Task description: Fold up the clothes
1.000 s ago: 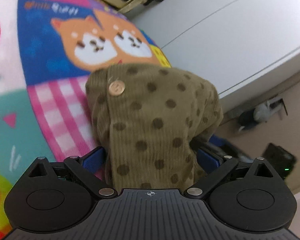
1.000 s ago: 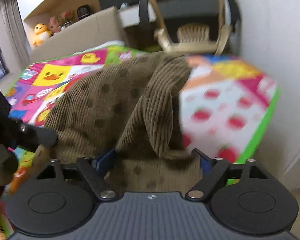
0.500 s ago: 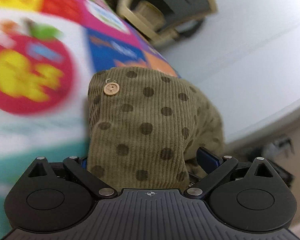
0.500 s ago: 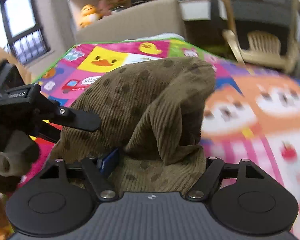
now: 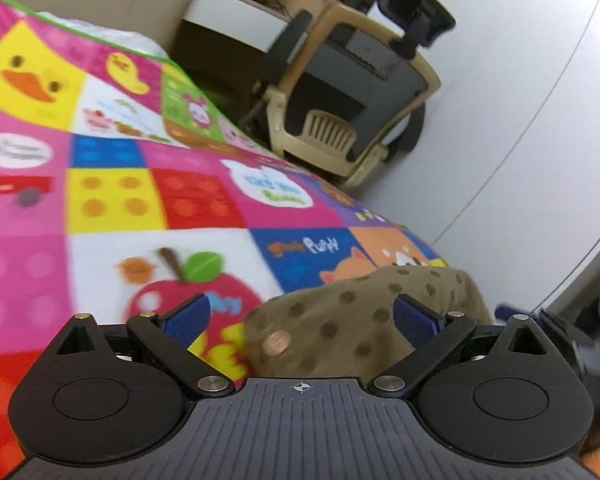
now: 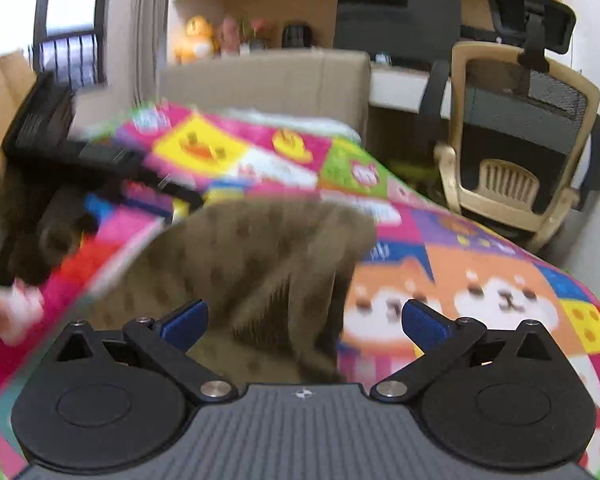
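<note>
An olive corduroy garment with dark dots and a tan button lies bunched on the colourful play mat, low in the left wrist view (image 5: 352, 328) and blurred in the right wrist view (image 6: 260, 264). My left gripper (image 5: 300, 320) is open, its blue pads (image 5: 186, 320) spread over the garment's near edge without pinching it. My right gripper (image 6: 304, 324) is open too, with the cloth lying between and below its fingers (image 6: 424, 324). The left gripper's black body (image 6: 60, 148) shows blurred at the left of the right wrist view.
The play mat (image 5: 120, 200) covers a raised surface. A beige and black office chair (image 5: 352, 92) stands beyond its far edge, next to a white wall (image 5: 540, 120). A cardboard panel (image 6: 268, 80) and shelves with toys stand behind.
Both grippers have opened and let go of the garment, which dropped onto the mat. Both cameras tilted up, showing more of the room and chair.
</note>
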A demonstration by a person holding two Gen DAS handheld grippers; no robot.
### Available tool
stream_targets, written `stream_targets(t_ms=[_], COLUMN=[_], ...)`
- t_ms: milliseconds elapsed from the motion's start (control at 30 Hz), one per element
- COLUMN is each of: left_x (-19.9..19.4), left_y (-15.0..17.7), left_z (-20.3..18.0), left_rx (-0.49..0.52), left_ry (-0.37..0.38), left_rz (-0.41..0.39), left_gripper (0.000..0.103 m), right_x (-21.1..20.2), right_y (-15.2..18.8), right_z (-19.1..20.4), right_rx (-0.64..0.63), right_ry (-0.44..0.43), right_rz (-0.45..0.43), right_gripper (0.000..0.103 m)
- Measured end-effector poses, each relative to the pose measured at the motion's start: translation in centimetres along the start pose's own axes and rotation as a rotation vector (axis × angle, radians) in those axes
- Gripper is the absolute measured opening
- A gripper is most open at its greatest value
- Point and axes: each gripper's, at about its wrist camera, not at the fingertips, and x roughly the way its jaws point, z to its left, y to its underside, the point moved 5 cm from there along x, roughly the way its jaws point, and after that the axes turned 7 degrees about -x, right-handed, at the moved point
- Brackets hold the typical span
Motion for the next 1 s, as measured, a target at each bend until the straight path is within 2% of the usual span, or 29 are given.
stream_targets(t_ms=[33, 133, 167, 267, 333, 467, 533, 600, 667, 767, 800, 900, 1000], left_x=[1.1, 3.7, 4.2, 4.5, 4.5, 4.1, 4.1, 4.4, 4.4, 3.4, 2.9, 0.7, -1.4], left_y=[0.0, 0.2, 0.4, 0.9, 1.0, 1.3, 1.3, 1.4, 1.4, 1.1, 1.0, 0.5, 0.1], left_z=[-0.3, -0.5, -0.2, 1.2, 1.5, 1.6, 1.9, 2.3, 2.5, 2.2, 2.0, 0.3, -2.4], left_rx=[0.014, 0.063, 0.061, 0.023, 0.016, 0.039, 0.043, 0.015, -0.006, 0.003, 0.006, 0.065, 0.086], left_ry=[-0.036, -0.116, -0.128, -0.102, -0.094, -0.106, -0.116, -0.107, -0.096, -0.098, -0.100, -0.100, 0.028], left_rz=[0.004, 0.020, 0.034, 0.055, 0.055, 0.041, 0.038, 0.046, 0.048, 0.019, 0.006, -0.056, -0.069], left_gripper=[0.101, 0.101, 0.102, 0.102, 0.102, 0.102, 0.102, 0.102, 0.102, 0.102, 0.102, 0.101, 0.101], right_x=[0.0, -1.2, -1.3, 0.6, 3.9, 12.3, 13.4, 12.7, 10.2, 5.8, 4.5, 1.5, -0.9], right_y=[0.3, -1.0, -1.7, -4.1, -4.9, -2.8, -2.1, -2.1, -2.5, -2.4, -2.1, -0.5, 0.5], right_z=[0.2, -0.8, -1.5, -3.9, -5.1, -5.7, -5.8, -5.9, -5.7, -5.2, -4.8, -3.0, -1.5], right_rx=[-0.004, 0.041, 0.052, 0.069, 0.094, 0.052, 0.062, 0.061, 0.036, 0.054, 0.051, 0.011, 0.047], right_ry=[0.006, 0.000, 0.018, 0.101, 0.085, 0.127, 0.144, 0.172, 0.195, 0.101, 0.064, 0.024, -0.046], right_rz=[0.001, -0.082, -0.110, -0.135, -0.083, 0.155, 0.182, 0.170, 0.124, 0.061, 0.055, 0.057, 0.015], right_gripper=[0.103, 0.103, 0.103, 0.103, 0.103, 0.103, 0.103, 0.103, 0.103, 0.103, 0.103, 0.103, 0.103])
